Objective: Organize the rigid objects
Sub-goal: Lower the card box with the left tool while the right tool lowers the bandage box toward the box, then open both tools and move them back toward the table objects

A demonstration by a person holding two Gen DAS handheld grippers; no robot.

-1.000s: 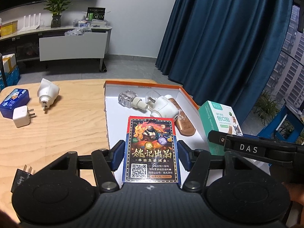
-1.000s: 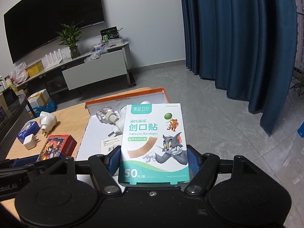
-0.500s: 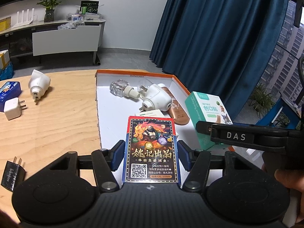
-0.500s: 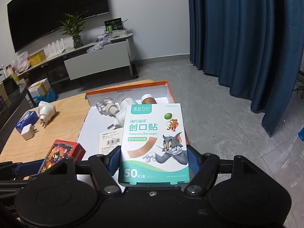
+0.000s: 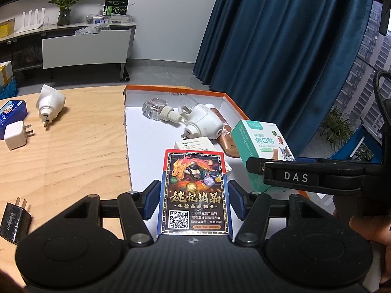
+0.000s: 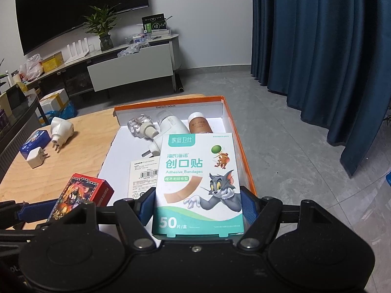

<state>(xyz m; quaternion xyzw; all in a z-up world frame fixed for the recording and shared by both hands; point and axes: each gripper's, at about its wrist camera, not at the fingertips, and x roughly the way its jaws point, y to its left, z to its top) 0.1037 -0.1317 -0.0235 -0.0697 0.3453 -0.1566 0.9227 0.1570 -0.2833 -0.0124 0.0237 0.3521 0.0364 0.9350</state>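
Note:
My left gripper (image 5: pixel 194 201) is shut on a dark playing-card box (image 5: pixel 194 190) and holds it above the near end of the orange-rimmed white box (image 5: pixel 146 141). My right gripper (image 6: pixel 196 210) is shut on a green and white adhesive bandage box (image 6: pixel 199 183), held over the white box's (image 6: pixel 114 146) right side. The bandage box (image 5: pixel 262 146) and the right gripper's arm show at the right of the left wrist view. The card box (image 6: pixel 80 193) shows at the left of the right wrist view.
In the white box lie a clear bottle (image 5: pixel 156 108), a white plug-in device (image 5: pixel 204 124), a brown tube (image 5: pixel 226 138) and a white labelled carton (image 5: pixel 195 146). On the wooden table (image 5: pixel 73 151) lie a white plug-in device (image 5: pixel 50 103), a white charger (image 5: pixel 16 134), a blue box (image 5: pixel 11 113) and a black charger (image 5: pixel 13 219).
Both grippers have moved forward and to the right over the white box, each still holding its box. The bandage box sits lower over the box's right side.

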